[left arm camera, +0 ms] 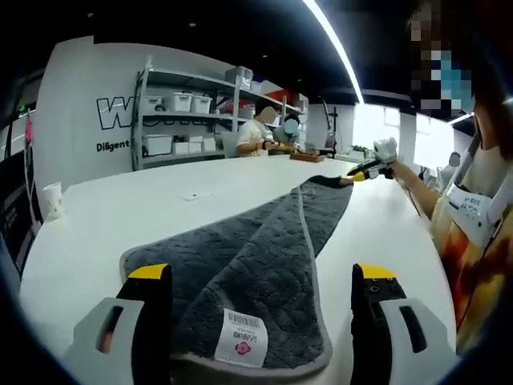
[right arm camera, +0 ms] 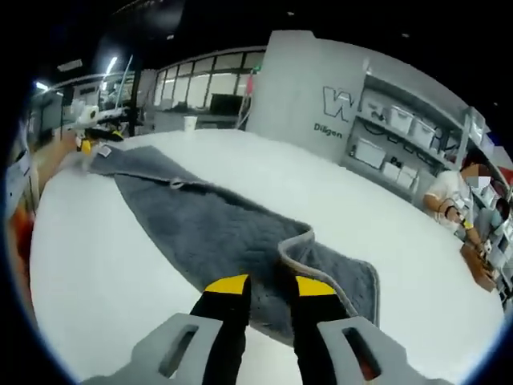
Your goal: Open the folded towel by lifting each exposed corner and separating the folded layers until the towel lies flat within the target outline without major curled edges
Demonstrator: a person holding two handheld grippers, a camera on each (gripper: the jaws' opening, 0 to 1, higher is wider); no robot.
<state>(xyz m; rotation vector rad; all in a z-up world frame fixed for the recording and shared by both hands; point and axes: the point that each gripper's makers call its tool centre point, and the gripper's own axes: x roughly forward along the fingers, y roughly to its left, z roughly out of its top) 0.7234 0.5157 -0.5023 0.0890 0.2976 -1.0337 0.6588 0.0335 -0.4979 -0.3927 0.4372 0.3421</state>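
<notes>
Grey quilted towel [left arm camera: 256, 249] was seen stretched lengthwise along the white desk [left arm camera: 96, 216], partly folded, label end nearest the left gripper [left arm camera: 260, 293]. Left gripper jaws were held wide apart, straddling that end without touching it. Right gripper [right arm camera: 268, 293] jaws were nearly together, apparently pinching the raised, curled corner at the towel's opposite end [right arm camera: 296, 245].

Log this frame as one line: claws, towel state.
left claw: open, astride labelled towel end | right claw: shut on far corner | towel: grey, still folded lengthwise, stretched on white table
</notes>
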